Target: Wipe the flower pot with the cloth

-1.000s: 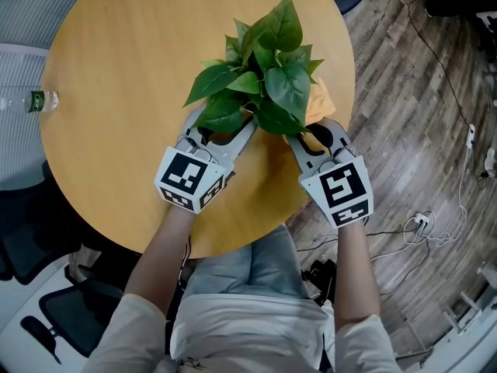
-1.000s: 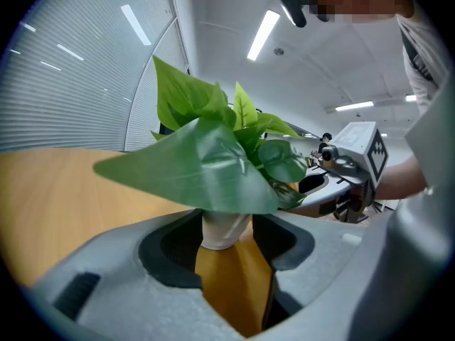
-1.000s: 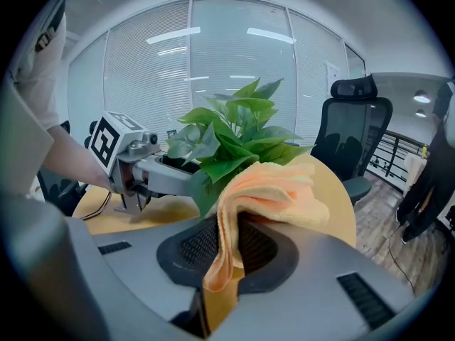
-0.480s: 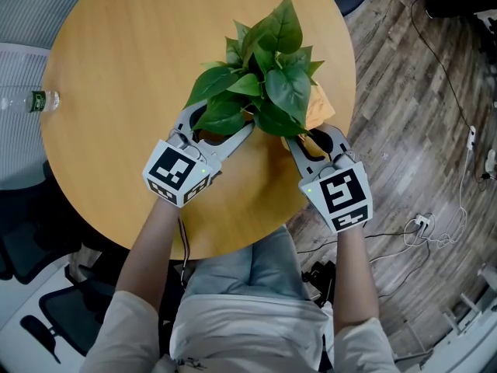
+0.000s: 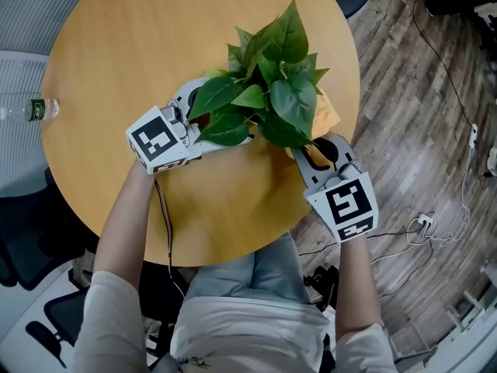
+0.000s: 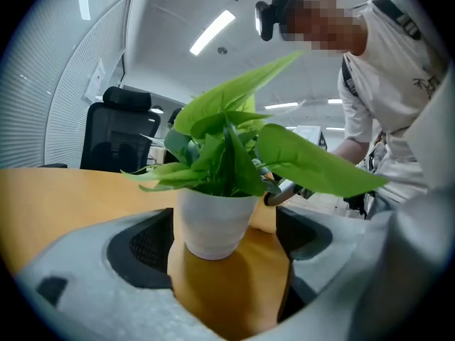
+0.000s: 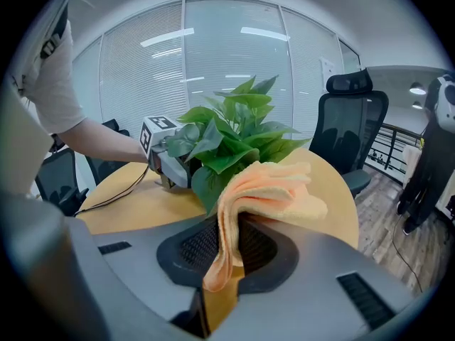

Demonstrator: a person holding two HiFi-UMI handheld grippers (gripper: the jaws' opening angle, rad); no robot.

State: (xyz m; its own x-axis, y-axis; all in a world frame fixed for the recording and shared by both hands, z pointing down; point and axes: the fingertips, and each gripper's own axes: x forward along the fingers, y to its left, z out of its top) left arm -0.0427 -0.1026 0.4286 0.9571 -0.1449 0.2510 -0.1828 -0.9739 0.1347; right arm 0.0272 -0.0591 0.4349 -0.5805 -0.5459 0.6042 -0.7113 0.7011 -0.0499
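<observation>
Head view shows your left hand-held gripper (image 5: 203, 116) reaching in from the left beneath the leaves (image 5: 272, 84). Its jaws have just been opening and stand wide apart. The white flower pot (image 6: 217, 222) stands upright on the counter (image 5: 116, 45) between them, not gripped. Your right hand-held gripper (image 5: 318, 148) is clamped on the orange cloth (image 7: 274, 190), which drapes just beside the leaves.

Round wooden table (image 5: 116, 37); white flower pot (image 6: 213, 222) stands upright on it
</observation>
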